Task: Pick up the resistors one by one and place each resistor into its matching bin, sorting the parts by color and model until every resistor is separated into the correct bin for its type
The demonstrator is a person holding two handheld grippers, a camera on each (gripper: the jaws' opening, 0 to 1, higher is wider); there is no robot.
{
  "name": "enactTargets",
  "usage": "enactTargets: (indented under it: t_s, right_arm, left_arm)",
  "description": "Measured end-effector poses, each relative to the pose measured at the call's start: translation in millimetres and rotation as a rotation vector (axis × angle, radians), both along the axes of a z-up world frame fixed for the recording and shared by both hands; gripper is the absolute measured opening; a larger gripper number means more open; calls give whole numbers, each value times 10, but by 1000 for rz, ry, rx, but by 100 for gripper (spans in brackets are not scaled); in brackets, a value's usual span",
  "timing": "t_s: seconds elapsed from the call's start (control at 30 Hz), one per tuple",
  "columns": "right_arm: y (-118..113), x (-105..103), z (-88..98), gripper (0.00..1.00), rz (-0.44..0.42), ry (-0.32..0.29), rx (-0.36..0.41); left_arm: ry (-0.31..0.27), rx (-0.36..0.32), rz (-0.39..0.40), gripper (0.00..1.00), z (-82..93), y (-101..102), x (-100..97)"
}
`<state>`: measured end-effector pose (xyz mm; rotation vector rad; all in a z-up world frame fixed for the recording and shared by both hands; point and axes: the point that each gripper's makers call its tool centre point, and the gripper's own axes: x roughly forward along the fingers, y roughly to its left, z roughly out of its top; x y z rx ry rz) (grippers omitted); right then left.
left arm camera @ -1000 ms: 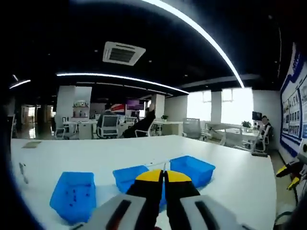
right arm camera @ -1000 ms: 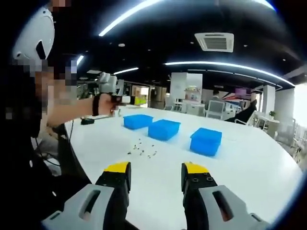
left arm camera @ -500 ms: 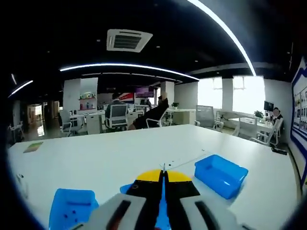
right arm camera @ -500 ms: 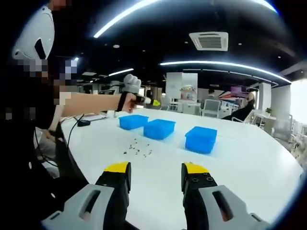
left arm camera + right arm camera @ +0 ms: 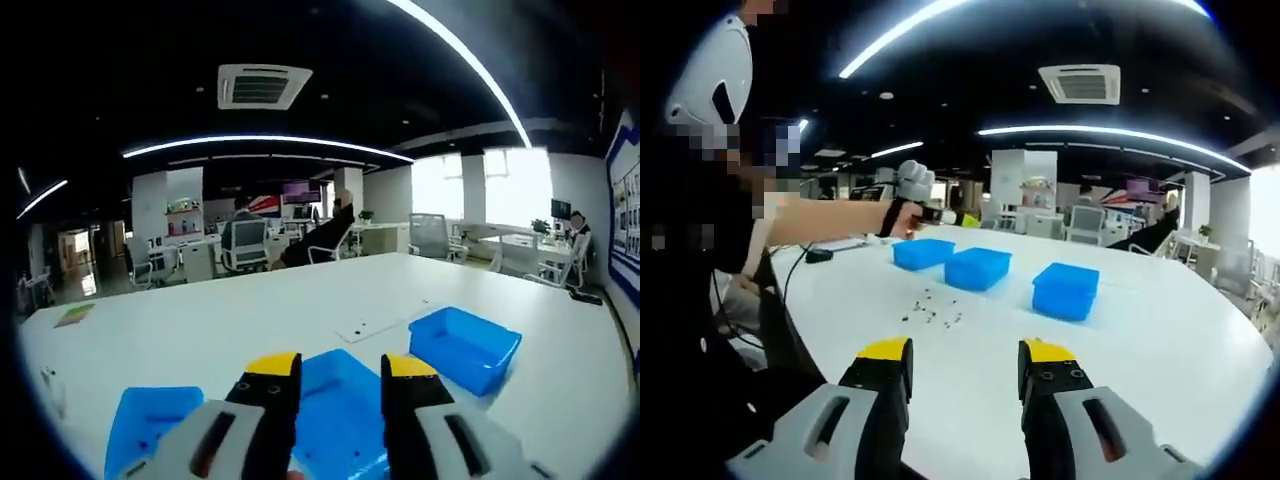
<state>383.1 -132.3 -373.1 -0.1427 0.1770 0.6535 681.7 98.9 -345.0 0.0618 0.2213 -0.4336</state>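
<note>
The resistors [image 5: 933, 311] sit scattered on the white table [image 5: 1160, 350], just in front of three blue bins [image 5: 977, 268]. Left gripper [image 5: 340, 367] was pinched shut, now its jaws are apart over the middle bin (nothing held). Right gripper [image 5: 965, 352] hovers, jaws apart as before.

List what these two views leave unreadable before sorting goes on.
- Resistors, right gripper view: too small to tell colour or model.
- Middle bin, left gripper view: its floor is partly hidden behind the left gripper.
- Left bin, left gripper view: cut off by the picture's edge.
- Bins' contents, right gripper view: hidden behind their walls.
</note>
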Motion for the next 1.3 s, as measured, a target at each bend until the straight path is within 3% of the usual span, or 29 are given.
enactTargets:
  t_s: [0.23,0.4,0.47,0.57,0.63,0.83,1.07,1.3]
  right_arm:
    - [65,22,34,44,22,-11,-8]
    - [127,36,70,44,36,-24,-17]
    - [143,39,76,44,39,-27,-19]
    - [176,51,79,44,44,-29,-28]
    - [198,52,98,46,49,-33,-17]
    - [240,45,121,46,55,-33,-3]
    - [256,11,72,46,55,-19,3]
    - [323,-8,7,46,78,-8,3]
  left_arm:
    - [-8,-69,-37,40,-95,314,-574]
    - [-29,-123,-35,42,-138,566,-1160]
    - [-41,-136,-41,44,-143,610,-1316]
    - [-78,-177,-88,47,-106,653,-1727]
    - [-94,-169,-110,48,-124,673,-1958]
    - [-49,-183,-120,50,-309,826,-2531]
    - [-61,-140,-73,52,-318,1143,-2873]
    - [-20,-147,-68,51,-293,1188,-2804]
